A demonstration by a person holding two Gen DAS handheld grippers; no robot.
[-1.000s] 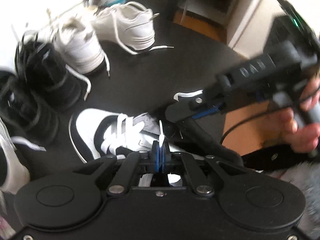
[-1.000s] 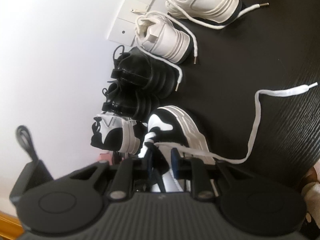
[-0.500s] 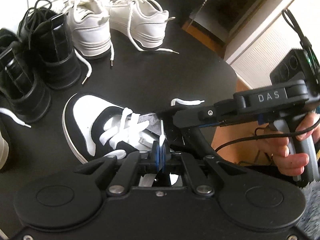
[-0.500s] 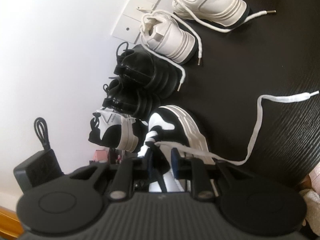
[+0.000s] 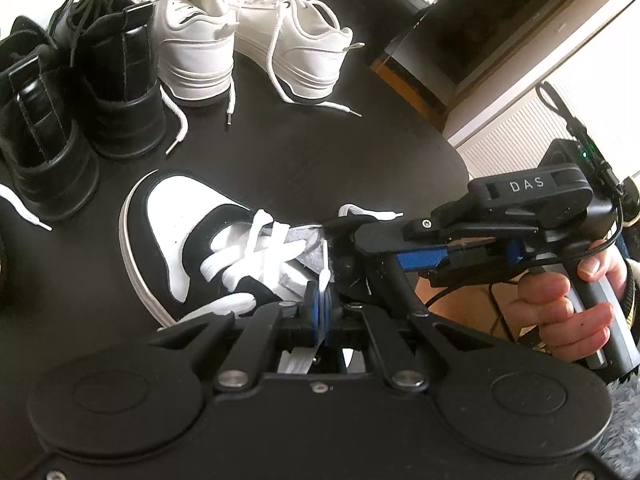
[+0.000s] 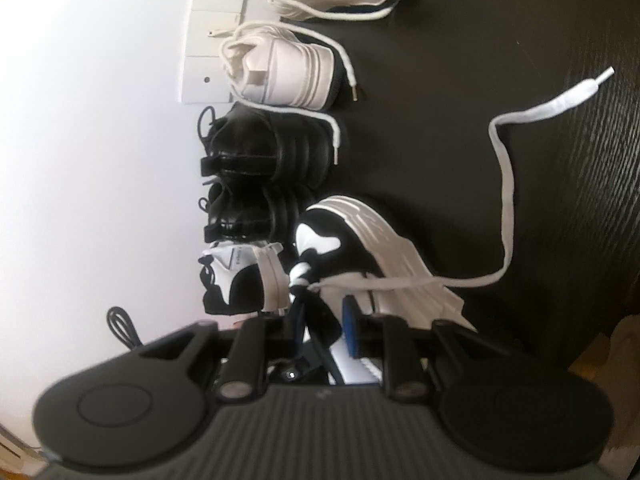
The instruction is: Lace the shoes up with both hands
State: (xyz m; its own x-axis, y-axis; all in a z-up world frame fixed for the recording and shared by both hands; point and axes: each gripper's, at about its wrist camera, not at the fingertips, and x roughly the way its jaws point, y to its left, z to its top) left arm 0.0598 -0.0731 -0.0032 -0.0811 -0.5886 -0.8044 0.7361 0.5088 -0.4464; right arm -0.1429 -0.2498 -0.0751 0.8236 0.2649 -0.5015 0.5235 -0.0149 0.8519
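A black-and-white sneaker point(image 5: 172, 232) lies on the dark table, toe pointing away, with white laces crossed over its tongue. My left gripper point(image 5: 320, 304) is shut on the tip of one white lace end point(image 5: 325, 280), just behind the shoe's upper eyelets. My right gripper point(image 5: 348, 240) comes in from the right over the shoe's collar. In the right wrist view the same sneaker point(image 6: 352, 240) sits right before my right gripper point(image 6: 322, 328), which is open around the collar. The other lace end point(image 6: 504, 200) trails loose across the table.
Two black boots point(image 5: 80, 92) and two white sneakers point(image 5: 248, 44) stand at the table's far side, also in the right wrist view point(image 6: 280, 68). Another black-and-white shoe point(image 6: 240, 276) stands by the wall. A wall socket panel point(image 6: 212, 32) is behind them. The table edge point(image 5: 452, 140) curves at right.
The left view has shifted nearer, so the shoe row sits more central. The right gripper has moved closer to the sneaker, and the loose lace has swung upward. The left jaws stay shut on the lace.
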